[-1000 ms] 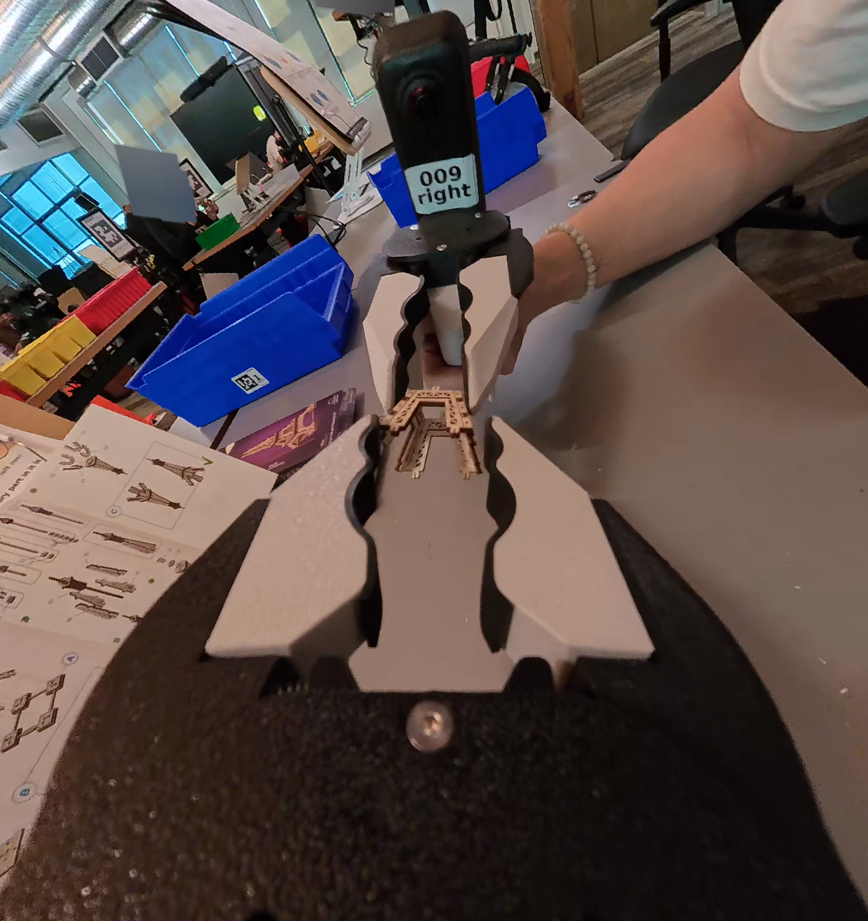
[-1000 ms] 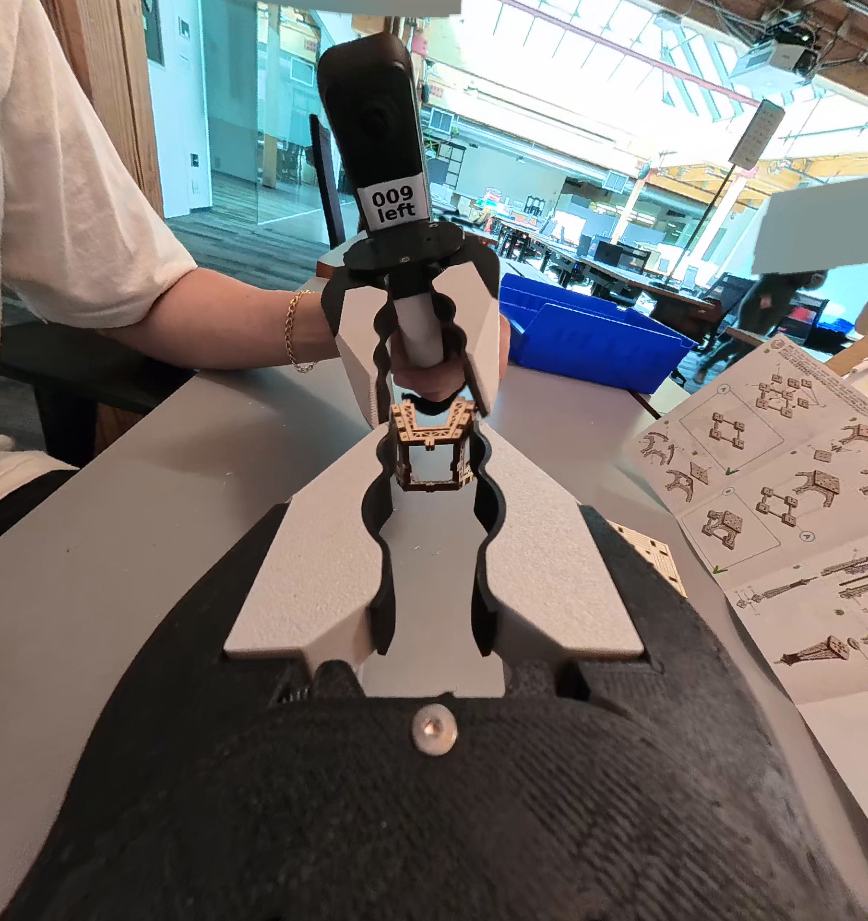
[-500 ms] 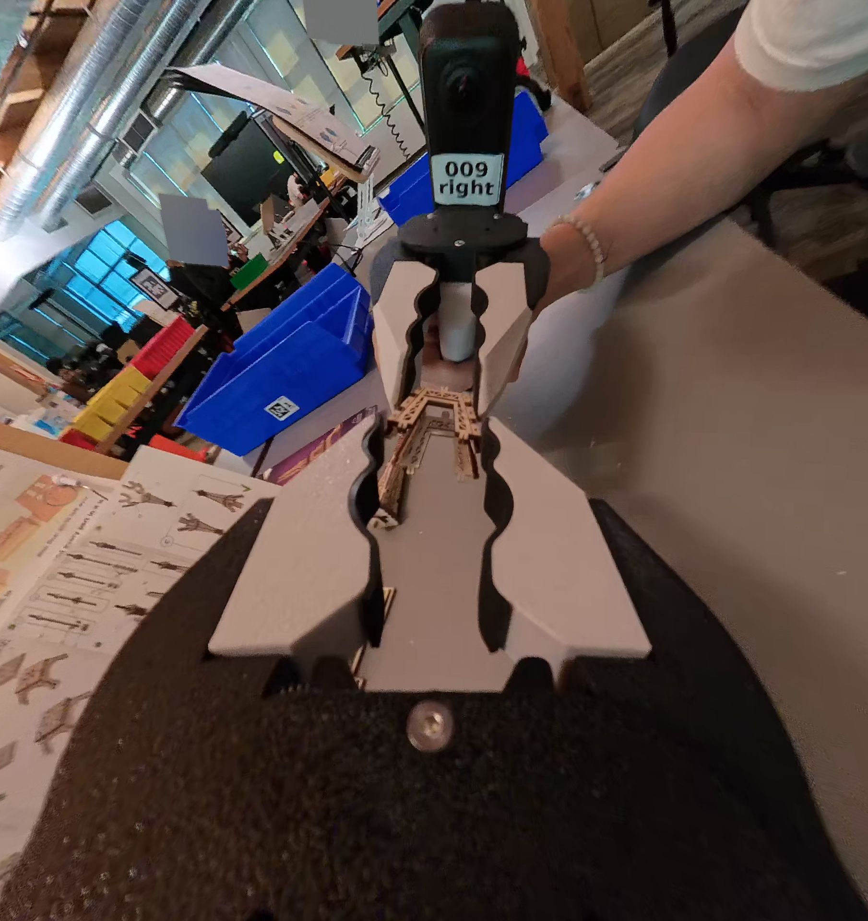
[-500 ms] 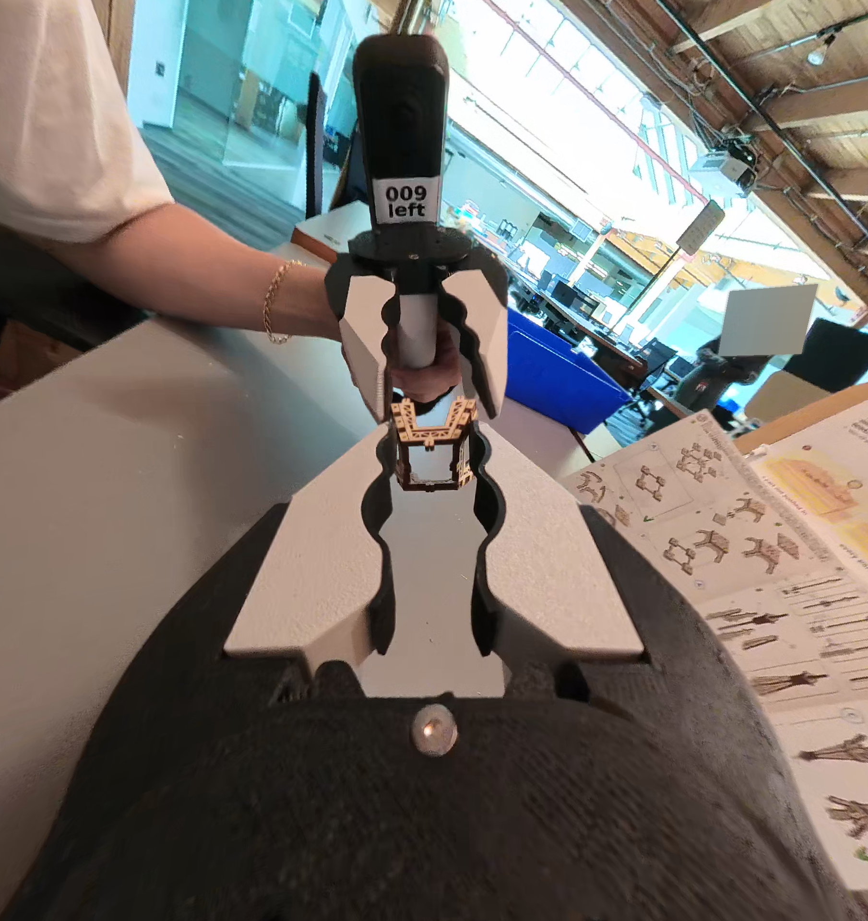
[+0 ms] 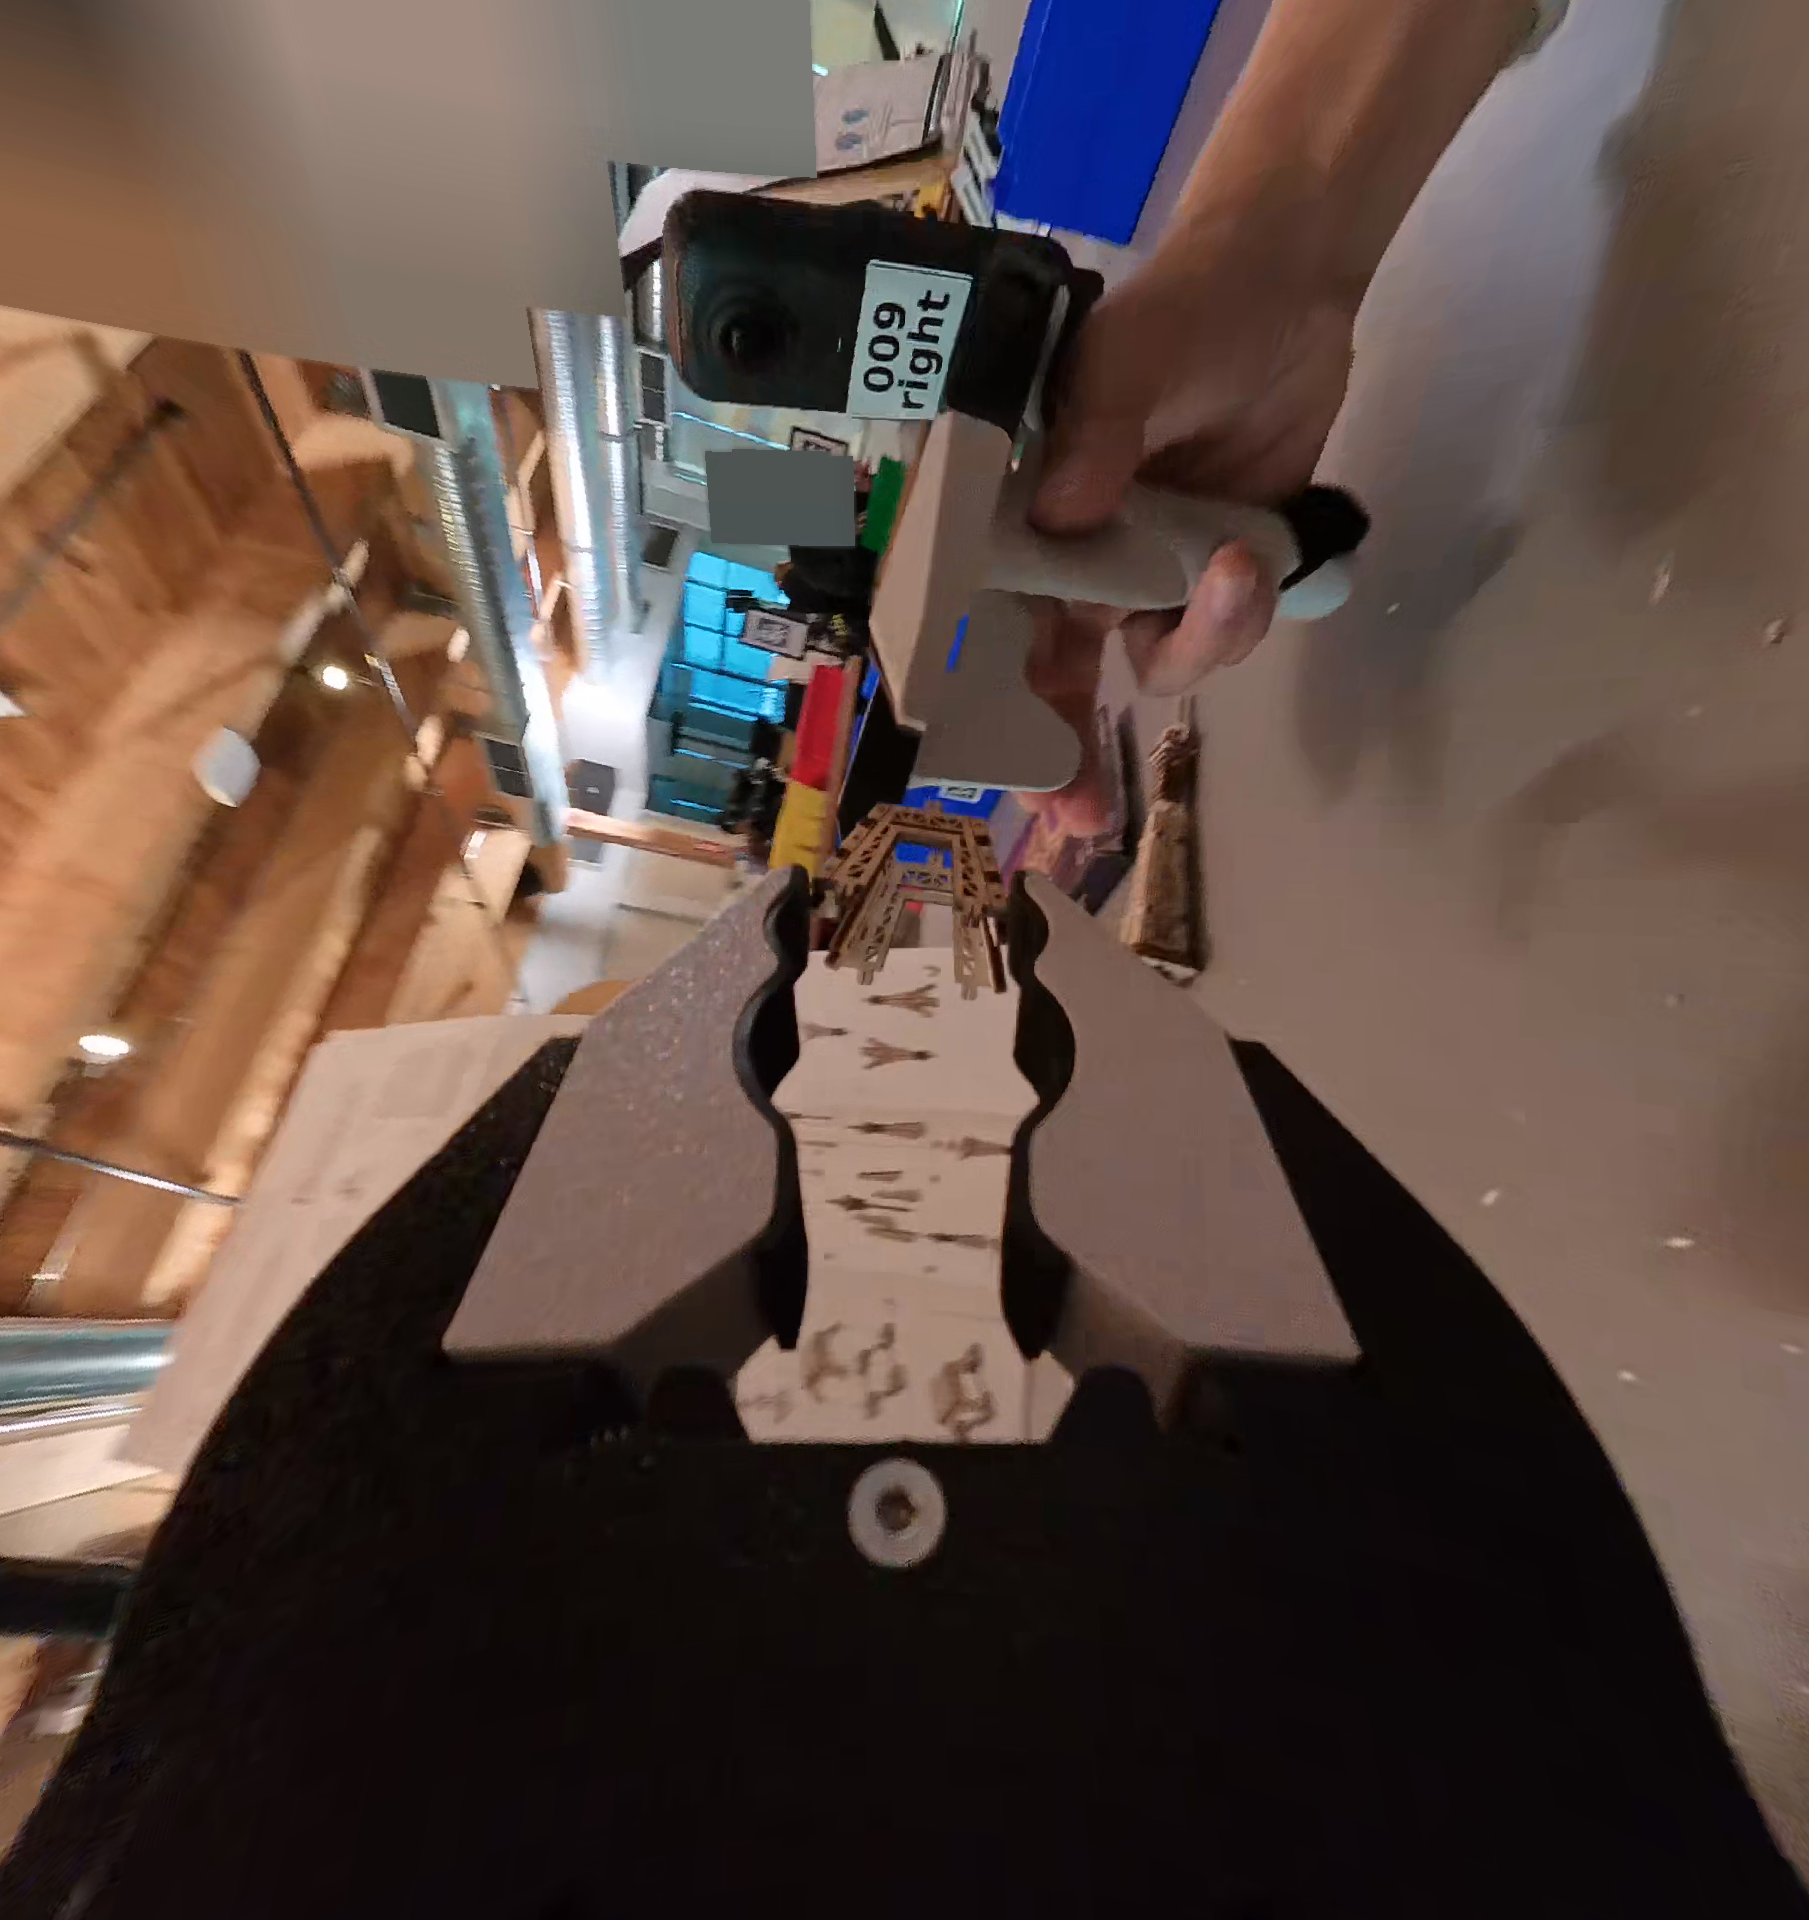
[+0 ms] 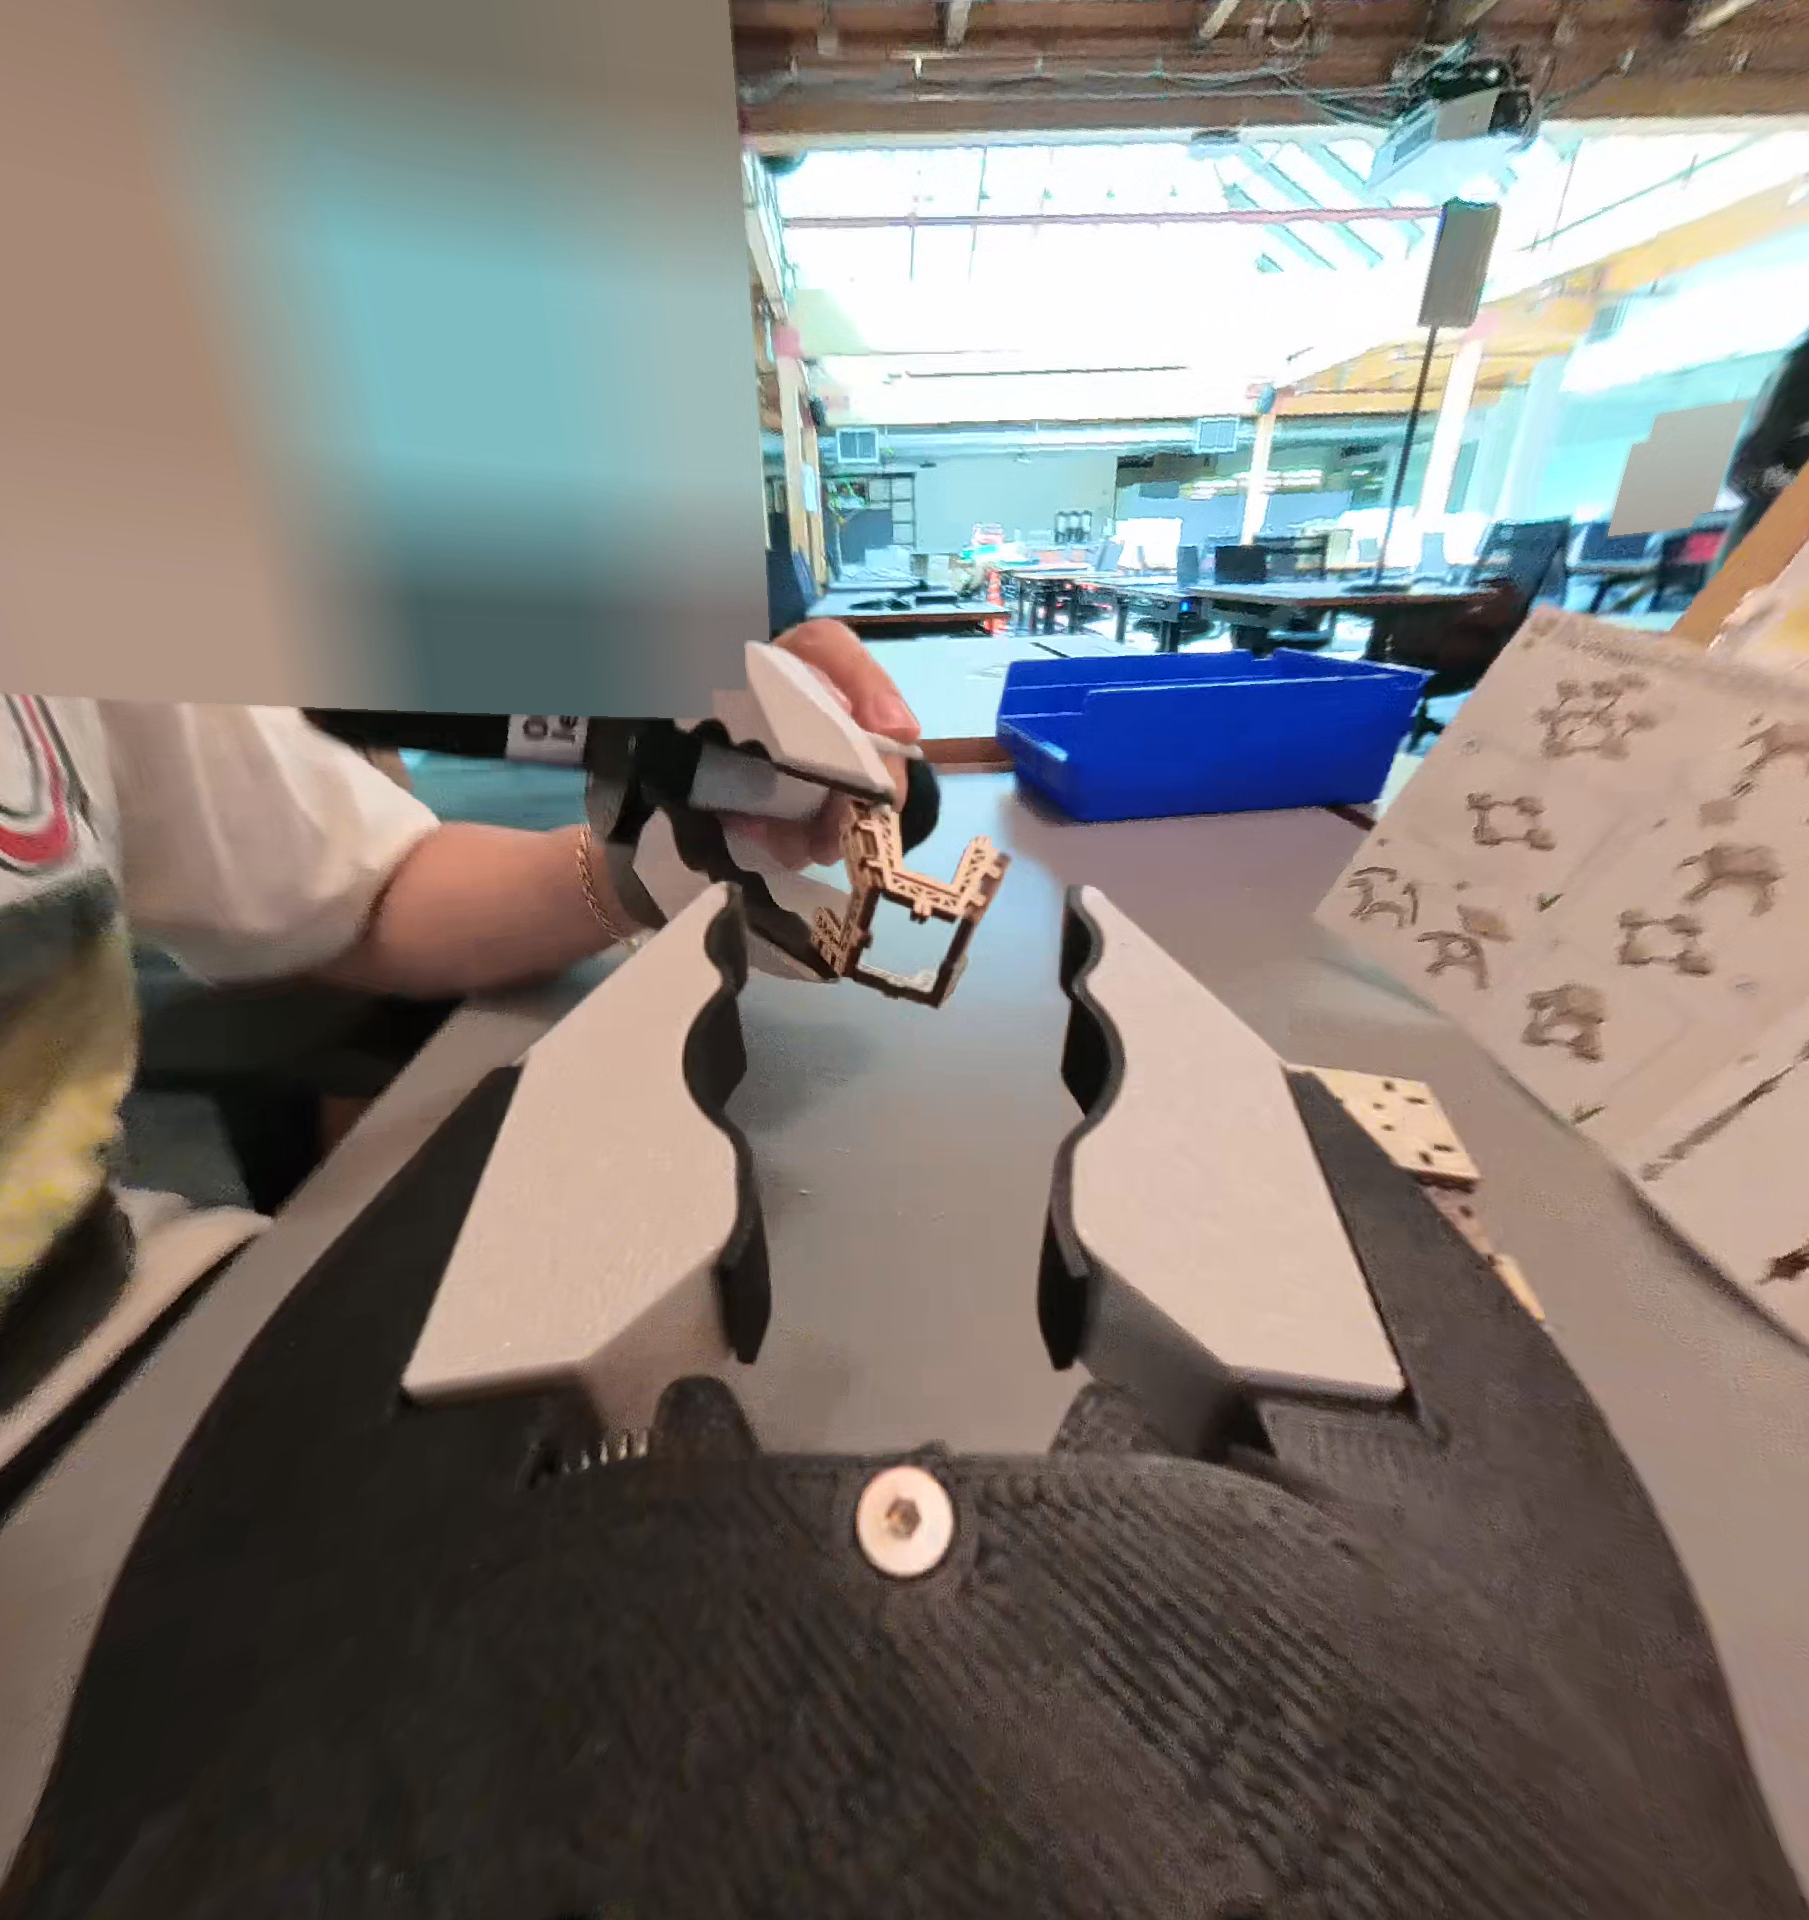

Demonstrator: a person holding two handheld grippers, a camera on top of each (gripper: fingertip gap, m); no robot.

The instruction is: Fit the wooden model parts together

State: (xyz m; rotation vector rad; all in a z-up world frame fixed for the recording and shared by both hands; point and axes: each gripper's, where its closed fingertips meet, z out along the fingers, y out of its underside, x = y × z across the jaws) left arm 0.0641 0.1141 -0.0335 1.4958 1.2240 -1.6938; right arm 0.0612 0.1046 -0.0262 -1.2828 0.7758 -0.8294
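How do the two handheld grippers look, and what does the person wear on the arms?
Each gripper, left gripper and right gripper, has pale grey wedge-shaped jaws with wavy black inner pads on a rough black body with one silver screw. A black camera with a white label tops each. The person wears a white short sleeve and a thin bracelet.

Blue bin (image 6: 1206, 727) sits on the grey table (image 6: 910, 1164) right of center, long empty desks (image 6: 1243, 603) behind it, wood ceiling beams (image 6: 1139, 62) along the top.
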